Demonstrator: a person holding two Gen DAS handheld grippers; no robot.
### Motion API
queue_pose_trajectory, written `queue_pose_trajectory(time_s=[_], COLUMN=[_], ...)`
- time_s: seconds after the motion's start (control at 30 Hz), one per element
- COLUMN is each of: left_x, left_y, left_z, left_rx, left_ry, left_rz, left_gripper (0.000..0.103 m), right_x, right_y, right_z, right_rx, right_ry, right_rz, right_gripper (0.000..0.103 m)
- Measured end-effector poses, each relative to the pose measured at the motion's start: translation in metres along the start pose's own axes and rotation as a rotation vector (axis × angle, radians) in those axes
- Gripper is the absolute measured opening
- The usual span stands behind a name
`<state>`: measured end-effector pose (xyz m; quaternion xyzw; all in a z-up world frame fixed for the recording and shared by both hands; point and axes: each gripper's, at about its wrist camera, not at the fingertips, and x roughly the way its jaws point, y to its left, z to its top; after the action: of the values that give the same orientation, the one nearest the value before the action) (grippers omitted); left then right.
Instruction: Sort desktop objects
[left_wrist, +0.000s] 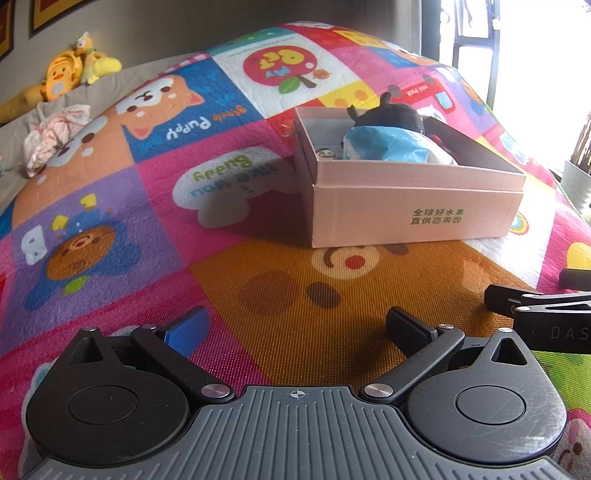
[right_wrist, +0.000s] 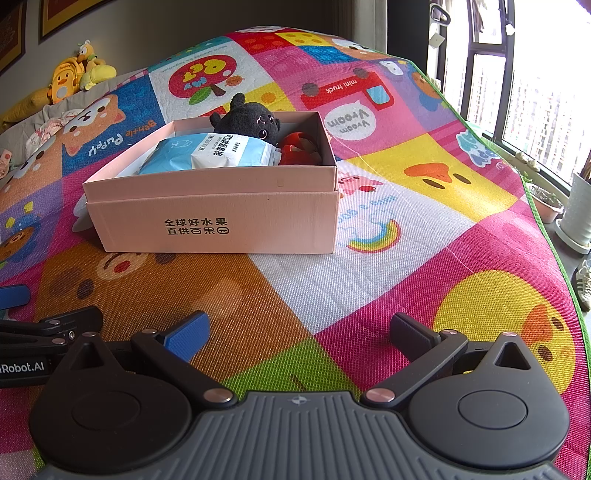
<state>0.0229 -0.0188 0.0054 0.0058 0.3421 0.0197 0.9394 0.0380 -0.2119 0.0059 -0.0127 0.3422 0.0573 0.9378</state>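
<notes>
A pink cardboard box (left_wrist: 413, 212) (right_wrist: 221, 218) with printed characters stands on the colourful play mat. Inside it lie a black plush toy (right_wrist: 247, 123) (left_wrist: 391, 114), a blue and white packet (right_wrist: 210, 155) (left_wrist: 384, 144) and a red object (right_wrist: 295, 147). My left gripper (left_wrist: 295, 328) hovers open over the orange mat patch, short of the box, with nothing between its fingers. My right gripper (right_wrist: 299, 332) is open too, low over the mat in front of the box and empty. Each gripper shows at the edge of the other's view.
The play mat (right_wrist: 406, 229) covers a raised surface whose green edge drops off at the right toward a window and plant pots (right_wrist: 546, 206). Yellow plush toys (left_wrist: 70, 70) and crumpled cloth (left_wrist: 55, 136) lie at the far left.
</notes>
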Motion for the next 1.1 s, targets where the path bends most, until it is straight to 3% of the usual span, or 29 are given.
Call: queue_pose_trajectory(time_s=[1.1], left_x=[0.0001], left_y=[0.0021], left_z=[0.0032], left_rx=[-0.008], left_ry=[0.039], left_rz=[-0.01], left_gripper=[0.103], right_x=[0.0006], right_y=[0.0001], right_z=[-0.0005], right_rx=[0.0], right_ry=[0.0], right_rz=[0.0], right_gripper=[0.103])
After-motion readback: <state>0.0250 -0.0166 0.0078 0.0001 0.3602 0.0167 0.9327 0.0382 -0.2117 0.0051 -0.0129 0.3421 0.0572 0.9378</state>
